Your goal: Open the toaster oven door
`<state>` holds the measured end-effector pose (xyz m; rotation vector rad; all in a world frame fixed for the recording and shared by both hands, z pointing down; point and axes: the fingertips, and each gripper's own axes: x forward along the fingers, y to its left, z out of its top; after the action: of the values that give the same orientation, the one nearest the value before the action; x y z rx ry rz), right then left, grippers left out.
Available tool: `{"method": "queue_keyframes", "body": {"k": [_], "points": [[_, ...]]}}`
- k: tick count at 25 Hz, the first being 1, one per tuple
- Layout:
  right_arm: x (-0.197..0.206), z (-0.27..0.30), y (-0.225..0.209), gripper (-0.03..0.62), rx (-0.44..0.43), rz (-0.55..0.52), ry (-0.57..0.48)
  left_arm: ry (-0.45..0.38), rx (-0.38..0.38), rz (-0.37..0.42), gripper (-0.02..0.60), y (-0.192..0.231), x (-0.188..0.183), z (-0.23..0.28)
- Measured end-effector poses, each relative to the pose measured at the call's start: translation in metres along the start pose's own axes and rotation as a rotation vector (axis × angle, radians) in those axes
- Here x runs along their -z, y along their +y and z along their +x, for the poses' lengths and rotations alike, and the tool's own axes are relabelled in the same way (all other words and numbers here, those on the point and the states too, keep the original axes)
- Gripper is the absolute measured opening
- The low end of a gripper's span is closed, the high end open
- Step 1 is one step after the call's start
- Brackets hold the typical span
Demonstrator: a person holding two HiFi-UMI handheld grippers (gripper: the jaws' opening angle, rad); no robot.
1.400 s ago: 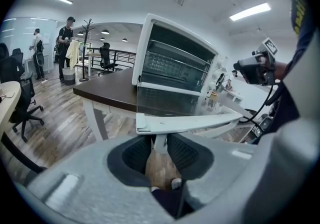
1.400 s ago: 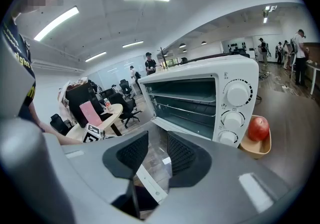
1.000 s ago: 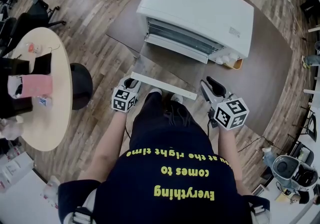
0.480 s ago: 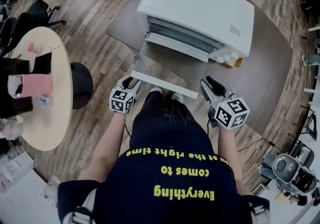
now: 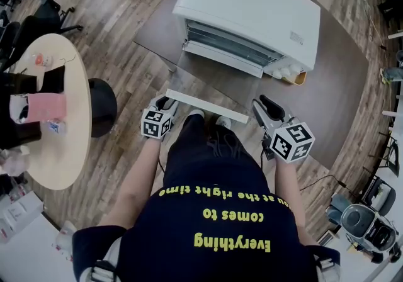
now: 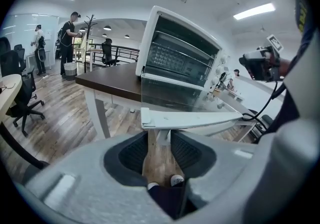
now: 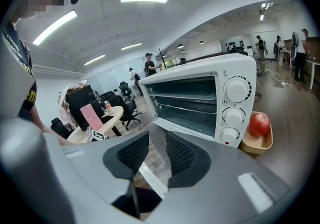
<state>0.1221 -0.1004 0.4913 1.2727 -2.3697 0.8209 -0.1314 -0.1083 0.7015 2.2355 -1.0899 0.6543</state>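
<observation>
The white toaster oven (image 5: pixel 252 10) stands on a brown table with its glass door (image 5: pixel 208 82) swung down flat toward me. The door's white handle bar (image 5: pixel 204 106) runs along its front edge. My left gripper (image 5: pixel 167 106) sits at the bar's left end. In the left gripper view the handle (image 6: pixel 195 118) lies just past the tips of the left gripper (image 6: pixel 159 140). Its jaws have just been opening, and the pads do not press on the bar. My right gripper (image 5: pixel 266 106) hangs open by the bar's right end, nothing gripped.
The brown table (image 5: pixel 340 85) also carries a beige bowl (image 7: pixel 257 140) holding a red apple (image 7: pixel 259 124) beside the oven's knobs. A round beige table (image 5: pixel 69 148) with small items and a black stool (image 5: pixel 101 107) stand at the left. Office chairs and people are far off.
Almost nothing: the left gripper's marker cube wobbles slightly at the handle's left end. The door, the handle and the right gripper stay where they were.
</observation>
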Motion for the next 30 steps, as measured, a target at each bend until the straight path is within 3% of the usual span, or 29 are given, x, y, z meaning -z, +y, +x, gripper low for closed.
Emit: {"method": "queue_keyframes", "body": {"k": [21,30], "points": [[-0.001,0.0,-0.002,0.126,-0.009,-0.011,0.007,0.116,-0.009,0.058,0.143,0.004,0.027,0.018],[-0.006,0.005,-0.002,0.123,-0.024,-0.016,-0.006,0.113,0.003,0.154,0.143,-0.005,0.025,-0.009]]}}
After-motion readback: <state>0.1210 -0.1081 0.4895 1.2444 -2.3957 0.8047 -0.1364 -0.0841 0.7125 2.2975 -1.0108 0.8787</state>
